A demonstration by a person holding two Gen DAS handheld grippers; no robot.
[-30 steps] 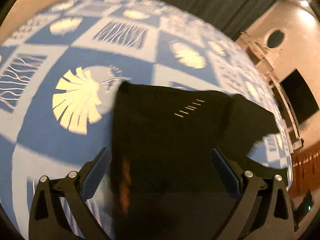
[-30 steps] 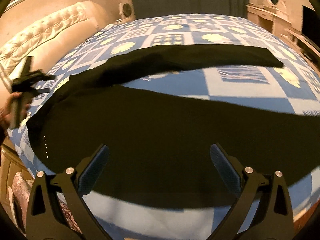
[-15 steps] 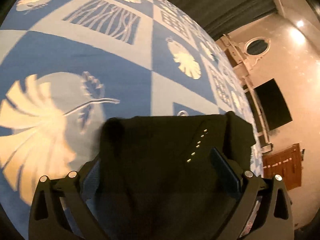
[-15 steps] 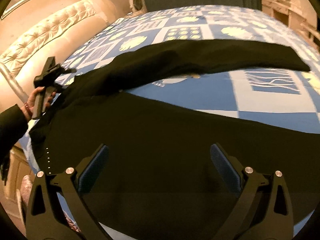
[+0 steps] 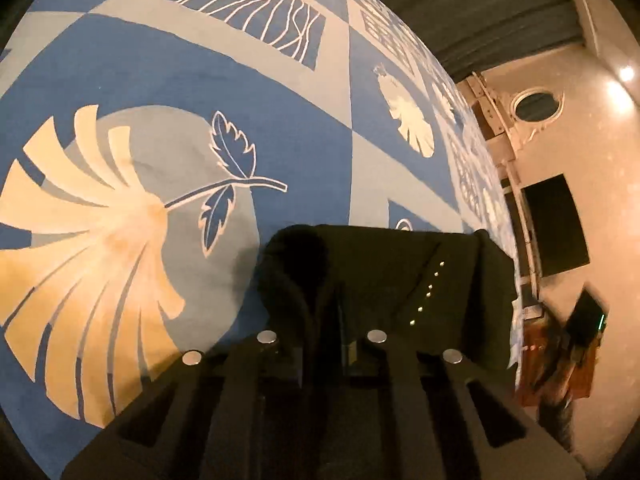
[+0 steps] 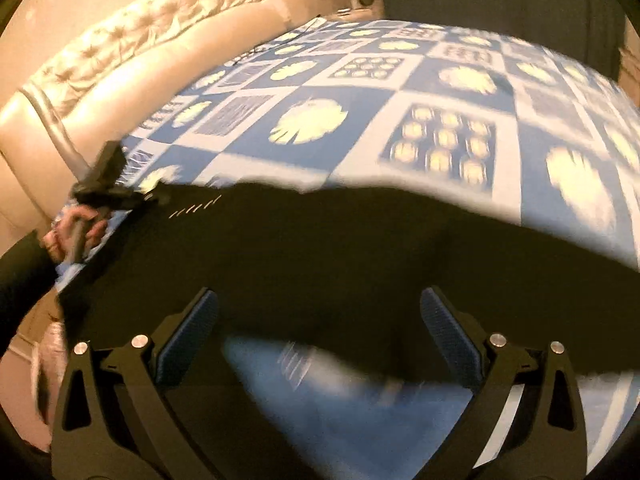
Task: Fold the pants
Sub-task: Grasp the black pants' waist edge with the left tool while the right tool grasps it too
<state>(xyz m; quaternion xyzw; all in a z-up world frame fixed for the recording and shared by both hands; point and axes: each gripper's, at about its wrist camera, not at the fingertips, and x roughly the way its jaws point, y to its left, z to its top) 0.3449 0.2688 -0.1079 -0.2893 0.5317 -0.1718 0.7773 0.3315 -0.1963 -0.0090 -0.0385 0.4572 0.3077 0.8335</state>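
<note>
Left wrist view first: the left hand-held gripper (image 5: pixel 322 344) has its two black fingers drawn in tight together, and a bunched fold of the black fabric pants (image 5: pixel 384 276) is pinched right between them at the bottom centre. A short row of small pale studs runs diagonally across the dark cloth just past the fingers. The pinched edge lies low over the blue and pale-grey patterned bedspread (image 5: pixel 280 112), beside a big cream palm-leaf print and a small blue leaf sprig. Off to the right, a cream wall with a round window and a dark rectangular screen on it.

Over to the right wrist view, and it is a blurry one. The right hand-held gripper (image 6: pixel 318 332) is spread wide, blue-padded fingers (image 6: pixel 192 328) well apart, nothing held between them. The pants (image 6: pixel 340 256) stretch as a broad dark band across the bedspread (image 6: pixel 440 92), filling the middle of the frame and running under the span between the fingers. At far left, the person's left hand (image 6: pixel 76 228) grips the handle of the other tool (image 6: pixel 110 188), whose tip meets the corner of the pants near that same row of pale studs. Behind it runs a cream tufted headboard (image 6: pixel 132 36).
</note>
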